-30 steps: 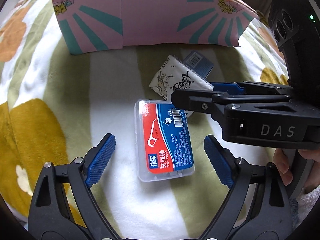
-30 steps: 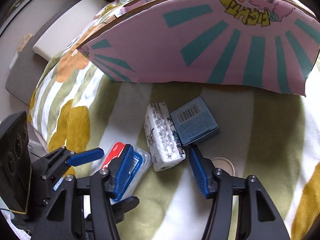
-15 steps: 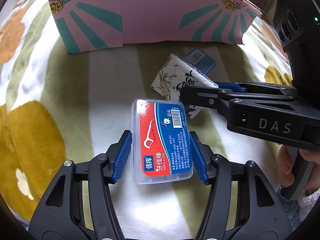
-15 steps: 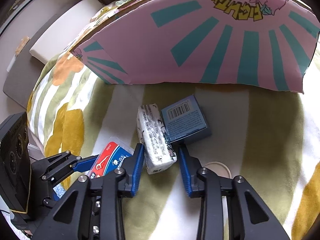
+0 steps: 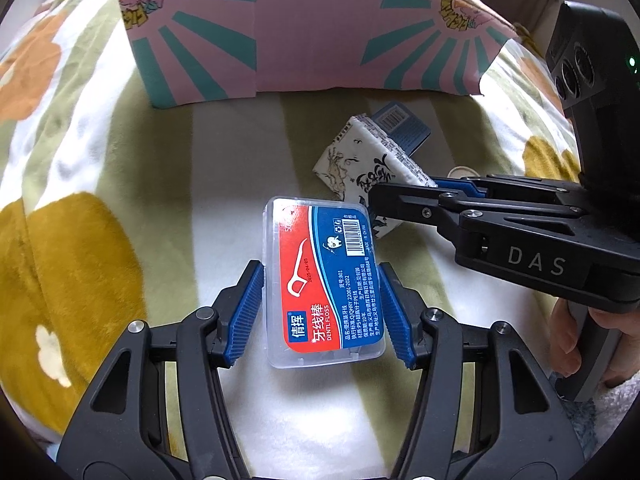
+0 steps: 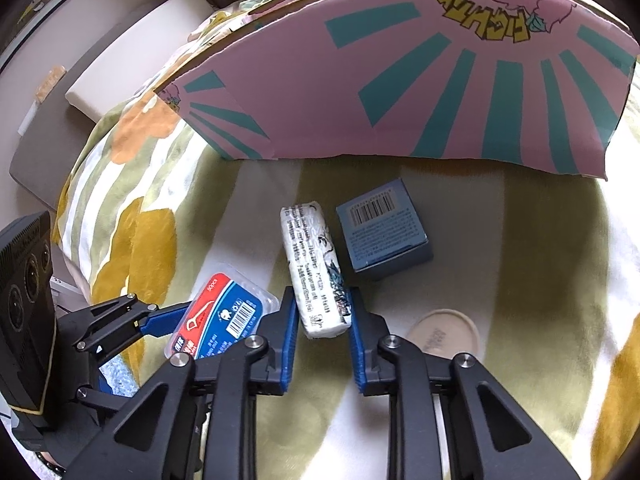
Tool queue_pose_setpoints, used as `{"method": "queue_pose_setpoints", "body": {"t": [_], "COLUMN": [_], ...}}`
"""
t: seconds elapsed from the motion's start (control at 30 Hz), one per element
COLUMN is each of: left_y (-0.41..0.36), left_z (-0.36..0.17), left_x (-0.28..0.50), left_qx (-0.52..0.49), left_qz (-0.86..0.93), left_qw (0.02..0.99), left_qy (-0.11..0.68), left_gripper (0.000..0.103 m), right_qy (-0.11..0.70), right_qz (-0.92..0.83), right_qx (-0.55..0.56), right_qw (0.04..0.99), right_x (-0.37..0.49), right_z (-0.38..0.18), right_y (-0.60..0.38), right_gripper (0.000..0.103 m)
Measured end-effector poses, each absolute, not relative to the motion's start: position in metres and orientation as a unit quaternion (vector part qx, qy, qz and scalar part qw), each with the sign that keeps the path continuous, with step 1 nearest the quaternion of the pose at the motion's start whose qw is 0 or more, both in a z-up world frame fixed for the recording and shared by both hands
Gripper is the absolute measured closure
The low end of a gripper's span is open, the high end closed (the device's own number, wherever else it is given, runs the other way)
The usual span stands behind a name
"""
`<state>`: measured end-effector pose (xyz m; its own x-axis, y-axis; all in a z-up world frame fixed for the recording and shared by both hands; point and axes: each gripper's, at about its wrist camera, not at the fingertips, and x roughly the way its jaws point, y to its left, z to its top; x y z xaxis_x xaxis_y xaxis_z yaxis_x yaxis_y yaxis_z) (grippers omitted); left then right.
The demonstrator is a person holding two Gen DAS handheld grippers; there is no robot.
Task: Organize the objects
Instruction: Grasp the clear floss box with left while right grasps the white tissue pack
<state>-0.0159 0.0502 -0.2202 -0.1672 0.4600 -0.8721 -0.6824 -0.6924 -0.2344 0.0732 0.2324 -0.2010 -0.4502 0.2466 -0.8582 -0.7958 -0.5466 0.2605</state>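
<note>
My left gripper [image 5: 322,312] is shut on a clear dental floss box [image 5: 324,280] with a red and blue label, gripping its long sides just above the blanket. The box also shows in the right wrist view [image 6: 222,316]. My right gripper [image 6: 322,336] is shut on a white tissue pack [image 6: 316,272] with black print, holding its near end. The tissue pack shows in the left wrist view [image 5: 372,168] too, with the right gripper [image 5: 404,196] reaching in from the right.
A pink and teal cardboard box [image 6: 400,92] stands at the back of a green, white and yellow blanket [image 5: 120,160]. A small blue carton [image 6: 384,228] lies beside the tissue pack. A round beige lid [image 6: 444,332] lies near my right fingers.
Both grippers went from open to shut, the left on the floss box and the right on the tissue pack. Both objects have lifted slightly.
</note>
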Motion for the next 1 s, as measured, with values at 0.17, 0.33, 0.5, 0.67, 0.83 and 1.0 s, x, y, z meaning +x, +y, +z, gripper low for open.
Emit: {"method": "queue_pose_setpoints", "body": {"t": [0.17, 0.33, 0.5, 0.67, 0.83, 1.0], "left_y": [0.041, 0.035, 0.03, 0.03, 0.035, 0.052], "left_z": [-0.208, -0.189, -0.159, -0.123, -0.08, -0.044], "left_x": [-0.016, -0.015, -0.022, -0.04, -0.065, -0.101], "left_qx": [-0.513, -0.498, -0.471, -0.451, -0.416, -0.397], "left_qz": [0.766, 0.776, 0.791, 0.797, 0.815, 0.819], "left_qw": [0.376, 0.376, 0.381, 0.393, 0.396, 0.407], "left_qy": [0.096, 0.091, 0.087, 0.075, 0.08, 0.078], "left_gripper": [0.05, 0.05, 0.05, 0.05, 0.05, 0.05], "right_qy": [0.327, 0.31, 0.3, 0.287, 0.261, 0.237], "right_qz": [0.787, 0.798, 0.804, 0.812, 0.822, 0.822], "right_qx": [-0.399, -0.386, -0.372, -0.361, -0.346, -0.343], "right_qw": [0.338, 0.344, 0.354, 0.358, 0.37, 0.388], "right_x": [0.075, 0.078, 0.084, 0.088, 0.087, 0.083], "right_z": [-0.192, -0.173, -0.145, -0.109, -0.061, -0.024], "right_y": [0.227, 0.222, 0.221, 0.224, 0.235, 0.259], "right_gripper": [0.084, 0.084, 0.084, 0.084, 0.084, 0.084]}}
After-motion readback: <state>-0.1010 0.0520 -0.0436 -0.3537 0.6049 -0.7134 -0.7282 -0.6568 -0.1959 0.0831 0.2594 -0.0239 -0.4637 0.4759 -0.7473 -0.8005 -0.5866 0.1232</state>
